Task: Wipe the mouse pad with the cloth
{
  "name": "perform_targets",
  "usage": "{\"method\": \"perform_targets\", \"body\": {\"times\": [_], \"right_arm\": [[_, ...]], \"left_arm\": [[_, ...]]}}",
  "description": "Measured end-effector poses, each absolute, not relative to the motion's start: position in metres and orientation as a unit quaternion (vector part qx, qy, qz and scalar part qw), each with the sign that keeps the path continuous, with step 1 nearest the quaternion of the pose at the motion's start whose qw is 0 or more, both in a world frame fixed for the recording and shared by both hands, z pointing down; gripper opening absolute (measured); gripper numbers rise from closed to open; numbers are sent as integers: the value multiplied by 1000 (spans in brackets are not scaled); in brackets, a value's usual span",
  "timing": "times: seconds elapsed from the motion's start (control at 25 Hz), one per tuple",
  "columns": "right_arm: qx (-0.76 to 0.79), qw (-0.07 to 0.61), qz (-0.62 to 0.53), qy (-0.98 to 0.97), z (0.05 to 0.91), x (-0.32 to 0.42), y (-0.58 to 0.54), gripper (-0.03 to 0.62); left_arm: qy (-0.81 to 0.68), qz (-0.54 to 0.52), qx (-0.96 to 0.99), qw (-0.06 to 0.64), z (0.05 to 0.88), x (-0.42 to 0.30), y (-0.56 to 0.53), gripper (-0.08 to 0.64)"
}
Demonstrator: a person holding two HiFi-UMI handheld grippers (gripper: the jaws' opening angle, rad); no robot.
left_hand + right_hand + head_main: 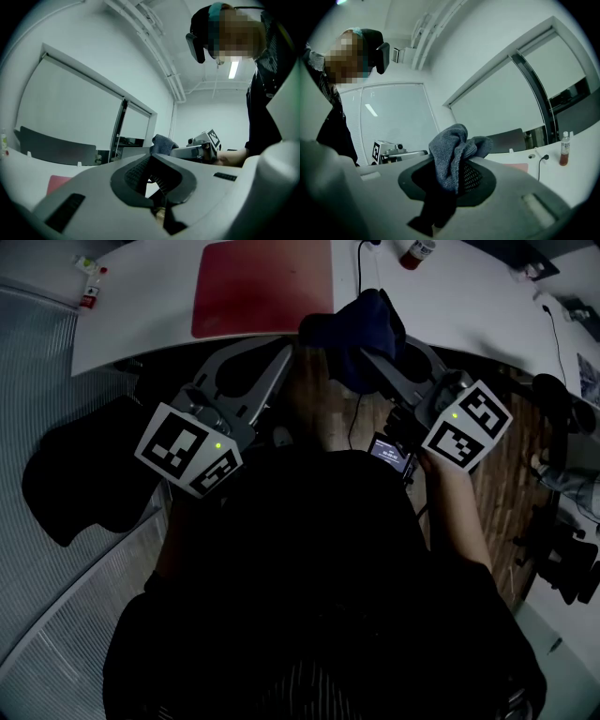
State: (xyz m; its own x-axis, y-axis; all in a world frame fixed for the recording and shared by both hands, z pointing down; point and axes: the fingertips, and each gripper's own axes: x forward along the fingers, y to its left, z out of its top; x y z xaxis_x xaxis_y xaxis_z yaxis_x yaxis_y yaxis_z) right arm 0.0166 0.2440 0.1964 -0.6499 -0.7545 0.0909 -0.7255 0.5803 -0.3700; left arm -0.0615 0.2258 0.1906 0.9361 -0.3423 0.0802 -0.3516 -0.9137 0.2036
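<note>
Cloth (450,150) is clamped between the right gripper's (451,183) fingers as a bunched wad that flops over their tips; so balled, it may drag on one fold and tug loose. It looks like nubby grey-blue terry. The left gripper's (152,176) ribbed fingers stand apart with nothing between them. Beyond both pairs of fingers the thin, flat red mouse pad (262,287) lies unpinned on the smooth white tabletop (469,306); a stroke could skid it.

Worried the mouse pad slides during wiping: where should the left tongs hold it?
Probably the mouse pad's near left corner, coming from the table's front edge: it lies flat, that edge nearly at the rim; the right tongs carry the cloth.
</note>
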Motion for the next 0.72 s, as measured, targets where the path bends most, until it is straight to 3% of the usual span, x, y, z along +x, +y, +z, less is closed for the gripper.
{"method": "perform_targets", "body": {"times": [0.48,0.72], "right_arm": [[-383,24,-180,905,202,-68,170,87],[-391,23,-187,901,210,-74,154,87]], "left_arm": [[-205,3,972,114,211,-148,173,6],[-194,-8,973,126,216,-158,151,6]]}}
